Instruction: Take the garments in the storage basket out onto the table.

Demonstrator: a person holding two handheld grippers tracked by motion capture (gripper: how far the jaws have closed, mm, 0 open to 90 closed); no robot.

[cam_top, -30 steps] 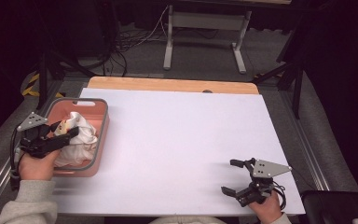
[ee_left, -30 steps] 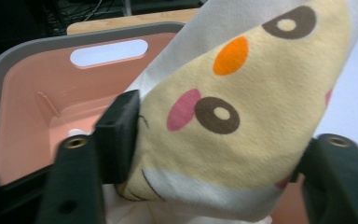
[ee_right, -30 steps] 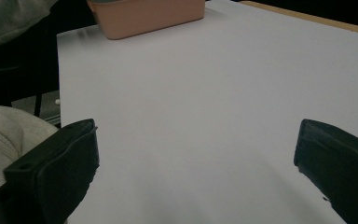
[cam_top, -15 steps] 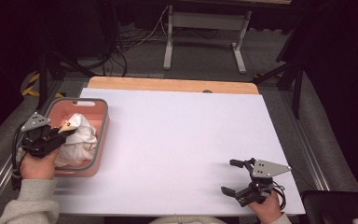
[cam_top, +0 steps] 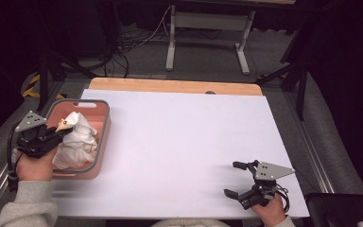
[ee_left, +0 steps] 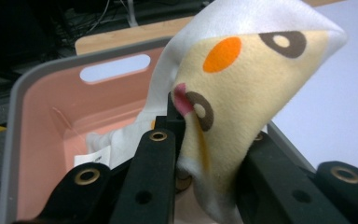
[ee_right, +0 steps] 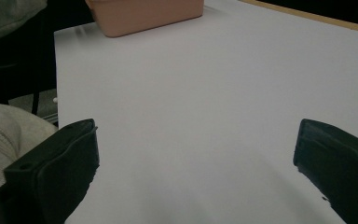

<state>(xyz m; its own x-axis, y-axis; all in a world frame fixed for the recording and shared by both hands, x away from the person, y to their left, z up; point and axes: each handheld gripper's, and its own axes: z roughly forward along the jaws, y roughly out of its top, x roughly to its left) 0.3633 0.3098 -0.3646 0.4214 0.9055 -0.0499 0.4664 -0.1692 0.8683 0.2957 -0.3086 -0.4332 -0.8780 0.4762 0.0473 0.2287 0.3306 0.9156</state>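
Left gripper [ee_left: 205,154] pinches cloth [ee_left: 242,88], its corner pointing up

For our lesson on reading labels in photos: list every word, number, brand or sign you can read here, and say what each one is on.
No readable text.
White tag on the cloth in the pink bin: too small and blurred to read.
The cloth's orange spot and brown rings are a pattern, not writing.
Grippers, table: no marks to read.
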